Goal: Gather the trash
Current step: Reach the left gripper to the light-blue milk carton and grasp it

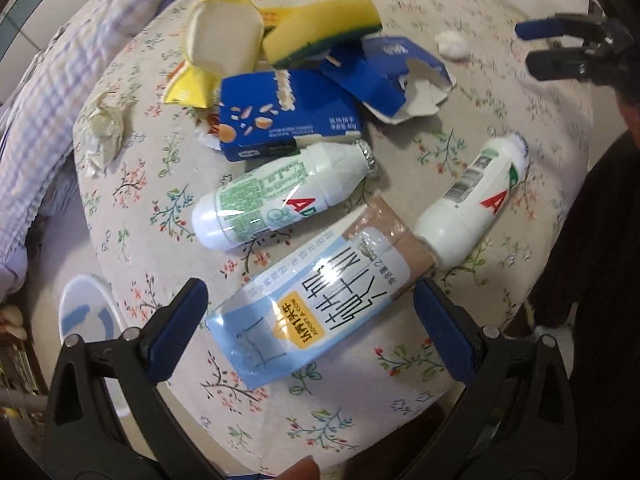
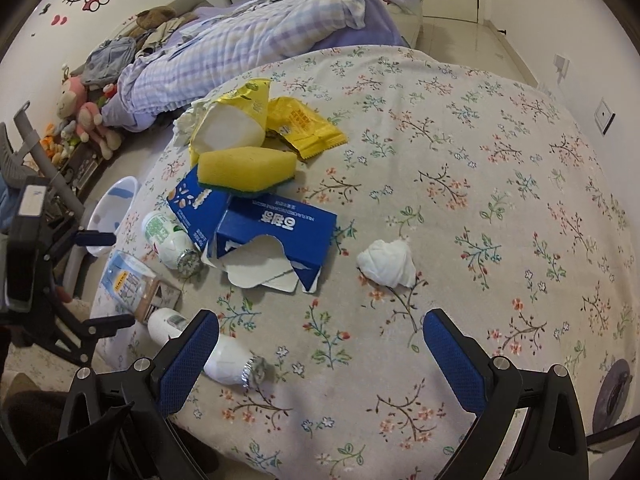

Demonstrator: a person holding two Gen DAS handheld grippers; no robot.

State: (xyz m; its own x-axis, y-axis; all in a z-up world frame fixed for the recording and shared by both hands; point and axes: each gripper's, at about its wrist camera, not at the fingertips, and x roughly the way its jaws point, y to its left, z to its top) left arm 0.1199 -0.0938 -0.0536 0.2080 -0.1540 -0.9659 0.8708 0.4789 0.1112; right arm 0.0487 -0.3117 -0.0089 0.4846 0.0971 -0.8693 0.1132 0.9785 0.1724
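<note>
Left claw stands wide open and empty at the bottom of its own frame, its blue pads either side of a light-blue milk carton lying flat on the floral tabletop, without touching it. Just above the carton lies a white drink bottle with a green label; a second white bottle lies at centre right, its base against the carton's brown end. In the upper middle, a blue snack box, a torn blue box, a yellow sponge and a yellow wrapper lie piled together. A crumpled tissue sits apart at upper right, another wad at left.

Right claw is likewise spread wide and holds nothing, low in its frame above the cloth; the white tissue lies just above it, near centre.
</note>
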